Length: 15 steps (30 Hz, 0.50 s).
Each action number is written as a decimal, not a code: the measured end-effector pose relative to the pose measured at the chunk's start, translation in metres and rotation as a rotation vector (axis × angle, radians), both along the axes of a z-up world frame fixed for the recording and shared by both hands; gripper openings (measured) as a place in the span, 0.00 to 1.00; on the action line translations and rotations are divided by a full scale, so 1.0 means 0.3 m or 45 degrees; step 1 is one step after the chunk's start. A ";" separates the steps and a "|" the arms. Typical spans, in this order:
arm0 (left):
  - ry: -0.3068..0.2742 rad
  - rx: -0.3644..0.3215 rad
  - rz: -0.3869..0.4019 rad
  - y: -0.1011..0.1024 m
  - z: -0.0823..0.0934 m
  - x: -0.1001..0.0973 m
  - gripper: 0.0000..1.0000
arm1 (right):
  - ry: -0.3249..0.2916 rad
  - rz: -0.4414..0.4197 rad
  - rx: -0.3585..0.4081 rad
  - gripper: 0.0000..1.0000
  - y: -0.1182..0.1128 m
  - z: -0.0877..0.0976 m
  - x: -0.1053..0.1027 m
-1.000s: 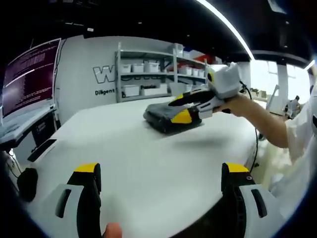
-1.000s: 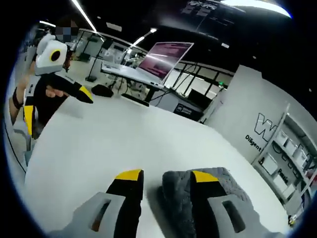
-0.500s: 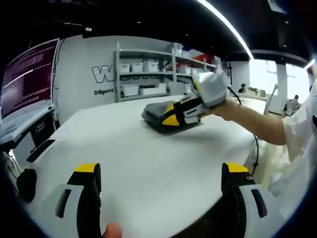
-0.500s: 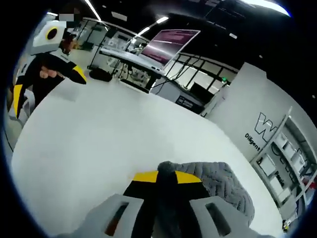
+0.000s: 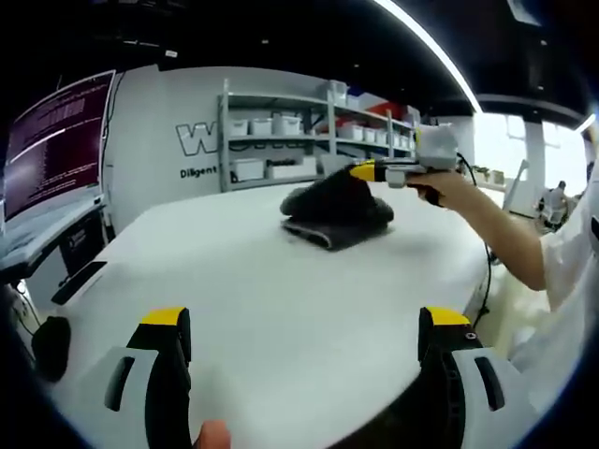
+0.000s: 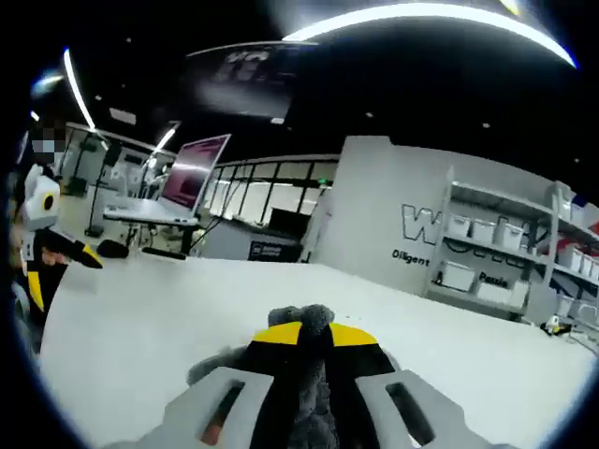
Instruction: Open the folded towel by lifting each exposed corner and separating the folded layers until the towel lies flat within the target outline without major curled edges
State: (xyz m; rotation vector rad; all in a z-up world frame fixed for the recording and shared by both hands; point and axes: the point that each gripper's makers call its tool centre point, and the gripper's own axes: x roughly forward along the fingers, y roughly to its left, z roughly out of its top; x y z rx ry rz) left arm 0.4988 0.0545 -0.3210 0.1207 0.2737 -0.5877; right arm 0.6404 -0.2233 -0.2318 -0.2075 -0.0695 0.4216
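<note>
Seen in the left gripper view: right hand-held gripper (image 5: 360,172) clamped on a raised fold of the dark grey towel (image 5: 335,208), lifting it into a peak above the layers lying on the white surface (image 5: 253,299). Towel placed toward the surface's far edge, in front of the white shelving (image 5: 281,140) with its storage bins. Yellow jaw tips pinched together on the cloth, a bare forearm (image 5: 487,229) reaching in from the surface's right edge. Left hand-held gripper (image 5: 304,323) held low over the near edge, jaws wide apart with nothing between them, well apart from the towel.

Seen in the right gripper view: jaws closed tight on a tuft of grey towel (image 6: 304,323) bulging up between the yellow tips of the right hand-held gripper (image 6: 304,335), more cloth hanging beneath, though its outline is hard to make out behind the jaws. Left hand-held gripper (image 6: 82,255) at the surface's (image 6: 150,318) far left edge. Monitor (image 6: 192,168) glowing pink on a desk beyond; wall lettering partly hidden by shelving (image 6: 505,253).
</note>
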 end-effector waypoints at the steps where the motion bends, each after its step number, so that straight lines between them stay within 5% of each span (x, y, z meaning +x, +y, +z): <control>1: 0.002 0.002 -0.004 -0.004 -0.001 0.002 0.99 | -0.006 -0.037 0.025 0.04 -0.041 0.003 -0.004; 8: 0.004 0.010 -0.029 -0.028 0.000 0.008 0.99 | 0.003 -0.297 0.169 0.04 -0.312 -0.028 -0.048; 15: 0.010 0.021 -0.046 -0.048 -0.004 0.010 0.99 | 0.149 -0.544 0.024 0.05 -0.522 -0.166 -0.126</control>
